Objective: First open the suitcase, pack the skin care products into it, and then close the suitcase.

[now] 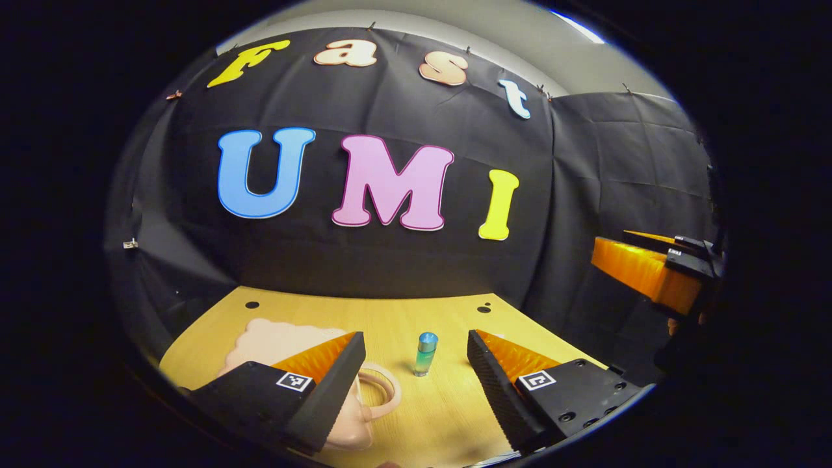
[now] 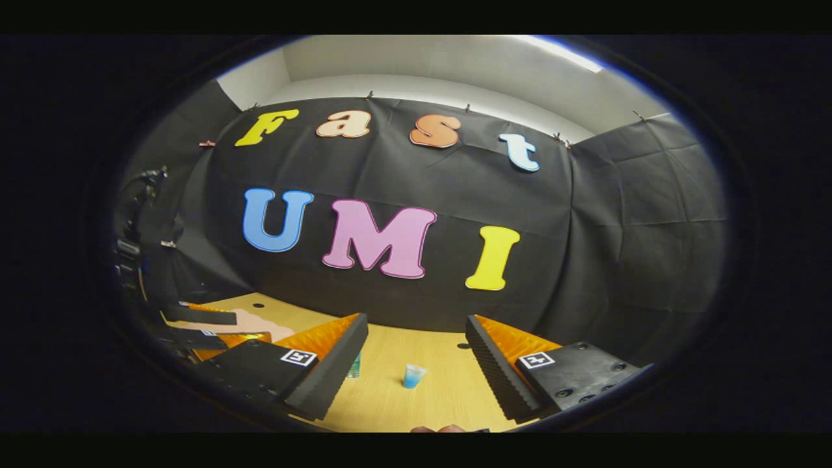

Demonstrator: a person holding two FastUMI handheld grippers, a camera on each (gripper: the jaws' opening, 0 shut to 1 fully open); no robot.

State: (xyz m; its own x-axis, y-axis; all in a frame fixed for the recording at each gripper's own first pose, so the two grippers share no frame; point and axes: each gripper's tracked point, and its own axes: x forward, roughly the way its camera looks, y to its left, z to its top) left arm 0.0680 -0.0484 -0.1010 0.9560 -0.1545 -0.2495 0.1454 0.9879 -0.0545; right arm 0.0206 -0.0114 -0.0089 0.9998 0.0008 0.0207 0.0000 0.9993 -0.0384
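Observation:
A small pink suitcase (image 1: 279, 341) lies flat at the table's left, its loop handle (image 1: 385, 390) pointing toward the middle, and my left finger partly covers it. A slim blue-green bottle (image 1: 426, 354) stands upright just ahead of my left gripper (image 1: 416, 338), which is open and holds nothing. In the right gripper view, a small pale-blue jar (image 2: 413, 376) stands ahead of my right gripper (image 2: 416, 320), also open and holding nothing. The green bottle (image 2: 354, 367) peeks out beside its left finger. The suitcase (image 2: 257, 323) lies farther left.
The wooden table (image 1: 448, 318) has small dark holes near its back edge and ends at the black cloth wall. The right gripper (image 1: 647, 270) hovers at the right of the left gripper view. The left gripper (image 2: 198, 325) shows at the far left over the suitcase.

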